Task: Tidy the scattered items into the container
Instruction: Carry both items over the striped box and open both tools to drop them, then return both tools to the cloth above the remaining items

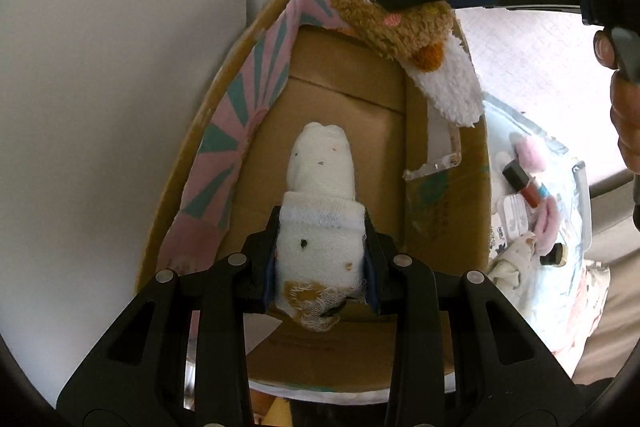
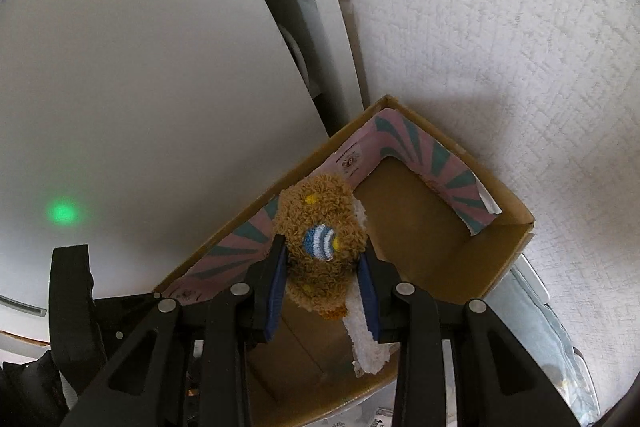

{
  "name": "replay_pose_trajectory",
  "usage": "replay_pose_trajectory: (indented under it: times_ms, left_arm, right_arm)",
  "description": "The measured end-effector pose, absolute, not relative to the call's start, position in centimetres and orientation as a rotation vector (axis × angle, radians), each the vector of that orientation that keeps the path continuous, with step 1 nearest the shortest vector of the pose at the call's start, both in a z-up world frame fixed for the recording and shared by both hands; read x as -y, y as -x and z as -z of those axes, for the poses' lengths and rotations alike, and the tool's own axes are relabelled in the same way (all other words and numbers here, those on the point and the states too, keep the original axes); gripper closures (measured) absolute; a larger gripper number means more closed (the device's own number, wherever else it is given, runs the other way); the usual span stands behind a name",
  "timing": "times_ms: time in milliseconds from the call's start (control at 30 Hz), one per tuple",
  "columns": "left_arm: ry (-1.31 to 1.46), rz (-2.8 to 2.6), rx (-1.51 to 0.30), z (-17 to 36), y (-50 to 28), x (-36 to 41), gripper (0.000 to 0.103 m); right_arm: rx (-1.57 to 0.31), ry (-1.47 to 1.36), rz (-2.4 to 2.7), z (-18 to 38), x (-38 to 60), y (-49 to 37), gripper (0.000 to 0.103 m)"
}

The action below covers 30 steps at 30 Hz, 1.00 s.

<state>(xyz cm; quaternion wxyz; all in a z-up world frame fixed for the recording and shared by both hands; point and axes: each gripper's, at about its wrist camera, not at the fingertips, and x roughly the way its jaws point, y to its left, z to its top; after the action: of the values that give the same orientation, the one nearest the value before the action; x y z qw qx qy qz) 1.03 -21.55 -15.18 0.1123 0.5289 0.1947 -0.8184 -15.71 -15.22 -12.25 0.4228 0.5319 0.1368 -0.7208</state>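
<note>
White rolled sock (image 1: 320, 227), clamped lengthwise in the left gripper (image 1: 320, 267), hangs directly over the open cardboard box (image 1: 448, 163), while the right gripper (image 2: 324, 291) pinches a brown fuzzy sock (image 2: 320, 247) above its far corner.

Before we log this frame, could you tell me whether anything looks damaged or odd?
Yes: the white sock held in the left tongs is frayed, with a brownish ragged hole at its near end. The cardboard box has loose clear tape on its right wall.

left gripper (image 1: 320, 259) clamping a white sock (image 1: 320, 227) over the box (image 1: 448, 227) | right gripper (image 2: 324, 287) pinching a brown sock (image 2: 320, 251) above the box
</note>
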Motion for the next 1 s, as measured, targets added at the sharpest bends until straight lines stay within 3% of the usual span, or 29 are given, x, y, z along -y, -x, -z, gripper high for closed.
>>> replay_pose_trajectory:
  times_ms: [100,233,267,300,333,1000]
  left_arm:
    - [-1.547,2.405,-0.552,14.9,-1.2,21.4,0.073]
    - [-1.587,2.402,-0.557,14.9,-1.1,21.1,0.069]
    - [-1.596,2.392,-0.535,15.0,-1.2,20.9,0.058]
    - [-1.594,2.389,-0.511,14.9,-1.3,20.8,0.021]
    - [-1.59,2.388,-0.499,14.8,-1.4,20.6,0.0]
    - [-1.479,2.474,-0.392,7.8,-2.1,19.3,0.0]
  right_arm:
    - [-0.352,-1.318,1.804,12.2,15.1,15.4,0.072]
    - [-0.394,-1.332,1.809,12.2,15.4,15.4,0.056]
    - [-0.407,-1.337,1.823,12.2,15.4,15.5,0.053]
    - [-0.413,-1.338,1.842,12.0,15.2,15.6,0.046]
    - [-0.408,-1.338,1.855,11.9,14.9,15.7,0.045]
    - [-0.412,-1.239,1.979,4.0,8.1,11.0,0.045]
